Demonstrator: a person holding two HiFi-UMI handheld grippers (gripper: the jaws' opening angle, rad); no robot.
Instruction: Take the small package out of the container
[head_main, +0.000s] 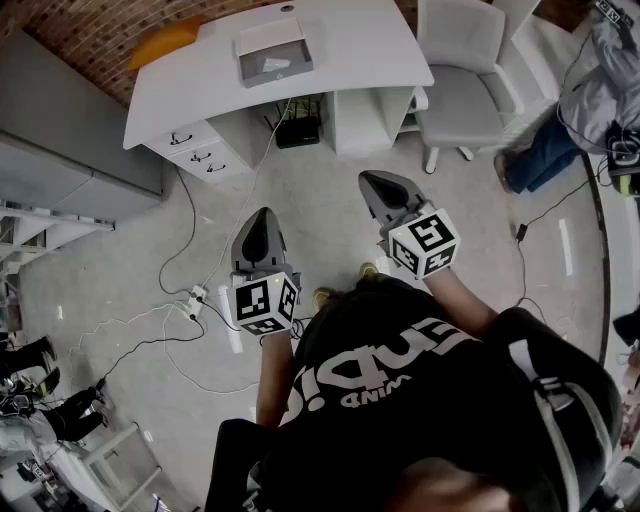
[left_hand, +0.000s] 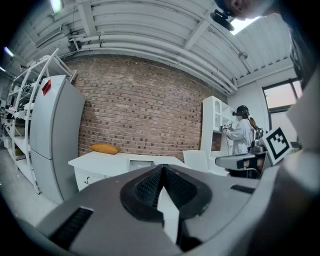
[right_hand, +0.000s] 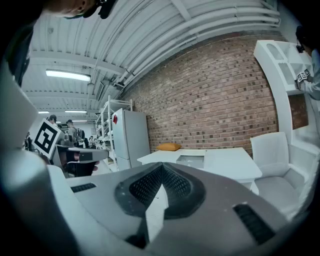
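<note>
I am holding the left gripper (head_main: 258, 222) and the right gripper (head_main: 375, 185) with jaws pressed together on nothing, both hanging over the floor short of the white desk (head_main: 360, 45). On that desk the gray container (head_main: 248, 74) is sitting, the small package (head_main: 278, 65) lying inside.

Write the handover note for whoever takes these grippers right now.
Left gripper: fingers closed, nothing between them, held in the air over the floor.
Right gripper: the same, closed and empty.
Things: the grey container sits open on the white desk, ahead of both grippers and well short of reach. A pale thing lies in it, probably the small package.
Done: nothing yet; the container is untouched.
Left: step up to the desk, open one gripper, grip the package and lift it out.
</note>
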